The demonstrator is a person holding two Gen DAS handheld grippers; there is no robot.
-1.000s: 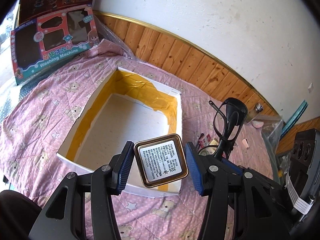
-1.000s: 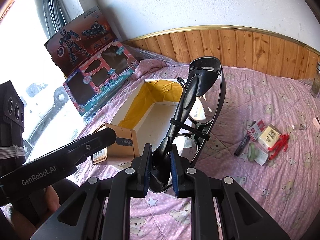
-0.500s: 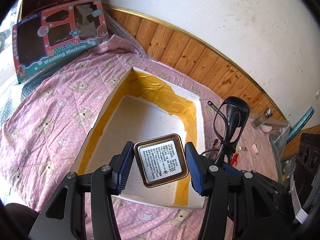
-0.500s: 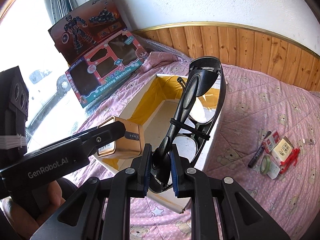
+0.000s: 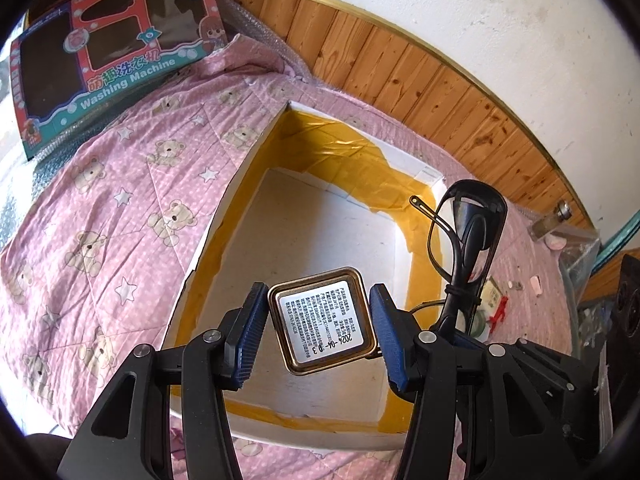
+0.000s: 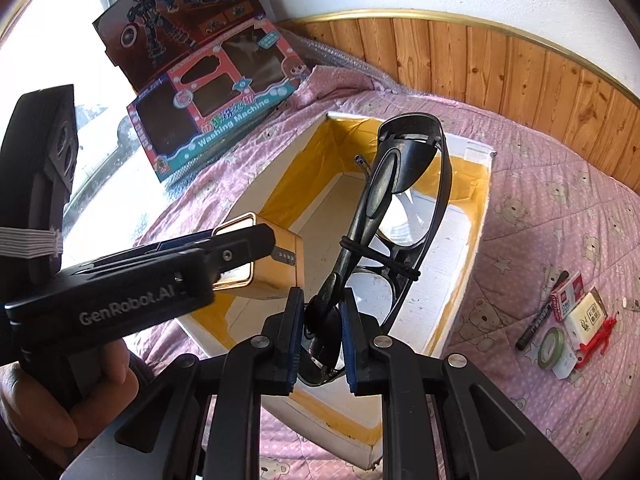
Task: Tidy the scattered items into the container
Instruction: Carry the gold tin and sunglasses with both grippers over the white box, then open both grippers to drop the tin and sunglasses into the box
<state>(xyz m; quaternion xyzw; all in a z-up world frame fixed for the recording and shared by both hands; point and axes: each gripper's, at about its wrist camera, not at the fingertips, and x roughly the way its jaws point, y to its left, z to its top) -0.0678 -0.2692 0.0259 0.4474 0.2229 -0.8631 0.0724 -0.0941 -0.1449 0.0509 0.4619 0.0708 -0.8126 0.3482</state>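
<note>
My left gripper (image 5: 318, 330) holds a gold square tin (image 5: 325, 320) with a white label, tilted, over the near part of the white box with yellow-taped walls (image 5: 416, 208). The jaws look slightly wider than the tin. My right gripper (image 6: 318, 334) is shut on folded black glasses (image 6: 396, 200), upright above the same box (image 6: 478, 208). The tin (image 6: 276, 260) and left gripper (image 6: 244, 256) show at the left in the right wrist view. The glasses (image 5: 466, 232) show at the right in the left wrist view.
The box lies on a pink bear-print quilt (image 5: 112, 208). A washing machine toy box (image 5: 108, 52) leans at the far left. A marker (image 6: 540, 314), tape roll (image 6: 551, 347), small cartons (image 6: 588, 314) and a red clip (image 6: 598, 338) lie on the quilt at right.
Both grippers moved forward over the box with their loads. The tin has tilted between the left fingers, which have spread slightly.
</note>
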